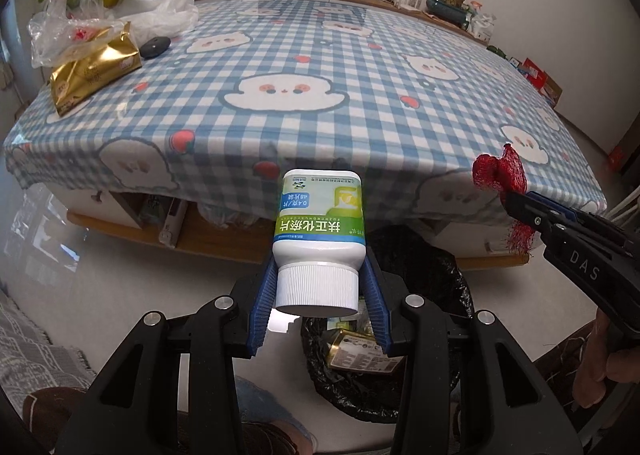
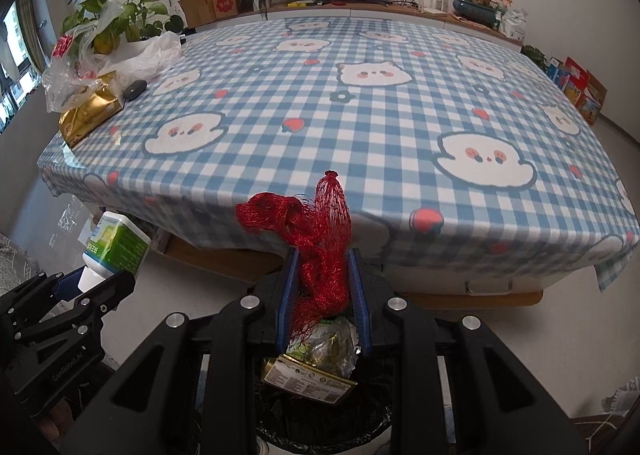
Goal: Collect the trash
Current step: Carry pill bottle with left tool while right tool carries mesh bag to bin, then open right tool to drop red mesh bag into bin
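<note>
Trash in bin (image 2: 308, 375): packets already dropped
Left gripper (image 1: 320, 287): clamps bottle (image 1: 320, 223)
Right gripper (image 2: 324, 287): clamps net (image 2: 320, 247)
Left: release both; gold pack (image 1: 92, 71), bags (image 1: 100, 15) on table (image 1: 360, 103)

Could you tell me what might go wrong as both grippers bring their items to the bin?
1. The left gripper pinches the white bottle only around its cap, so it may tip or slip before reaching the black-lined bin.
2. The red mesh net in the right gripper trails loose strands that could snag on the blue pads instead of dropping.
</note>
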Available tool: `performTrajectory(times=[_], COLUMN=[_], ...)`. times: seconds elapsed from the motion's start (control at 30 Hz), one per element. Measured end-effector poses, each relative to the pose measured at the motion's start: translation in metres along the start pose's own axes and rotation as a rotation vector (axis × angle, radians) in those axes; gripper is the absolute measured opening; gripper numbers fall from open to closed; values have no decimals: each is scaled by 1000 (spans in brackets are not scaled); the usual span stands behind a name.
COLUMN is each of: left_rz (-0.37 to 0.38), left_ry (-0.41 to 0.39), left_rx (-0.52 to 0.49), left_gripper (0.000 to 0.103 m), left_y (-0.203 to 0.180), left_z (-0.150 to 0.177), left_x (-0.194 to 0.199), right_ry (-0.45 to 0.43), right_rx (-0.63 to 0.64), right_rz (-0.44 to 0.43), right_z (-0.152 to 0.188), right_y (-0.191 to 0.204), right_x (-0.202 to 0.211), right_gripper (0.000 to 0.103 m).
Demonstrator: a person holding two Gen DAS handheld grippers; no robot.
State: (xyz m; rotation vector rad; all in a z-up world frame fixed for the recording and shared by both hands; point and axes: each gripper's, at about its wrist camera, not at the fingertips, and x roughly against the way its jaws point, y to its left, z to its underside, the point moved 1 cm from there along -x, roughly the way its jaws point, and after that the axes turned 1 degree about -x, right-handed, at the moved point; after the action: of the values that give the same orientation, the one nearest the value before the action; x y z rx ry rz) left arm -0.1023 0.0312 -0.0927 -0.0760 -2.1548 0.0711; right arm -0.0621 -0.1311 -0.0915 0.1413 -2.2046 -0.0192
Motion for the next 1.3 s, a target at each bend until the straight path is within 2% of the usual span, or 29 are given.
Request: performTrajectory(times=[0.27,0.57,1.1,1.3], left_rz=[-34,-45,-56,-50], left_ry=[41,109,158,162], left_rx=[-39,-35,-43,-42], left_gripper=[41,41,41,41], left_y=[-5,-2,-7,-7], left_z=[14,23,30,31], left_x=[-19,-48,-80,-82], right_ry=[69,118,207,201], right_rx=[10,20,36,19], right_rz=[8,19,31,33], right_z=[28,44,66,67], right_y=[1,-3,1,-1], right_x=[-26,-54,-98,-98], right_gripper=[24,24,24,34])
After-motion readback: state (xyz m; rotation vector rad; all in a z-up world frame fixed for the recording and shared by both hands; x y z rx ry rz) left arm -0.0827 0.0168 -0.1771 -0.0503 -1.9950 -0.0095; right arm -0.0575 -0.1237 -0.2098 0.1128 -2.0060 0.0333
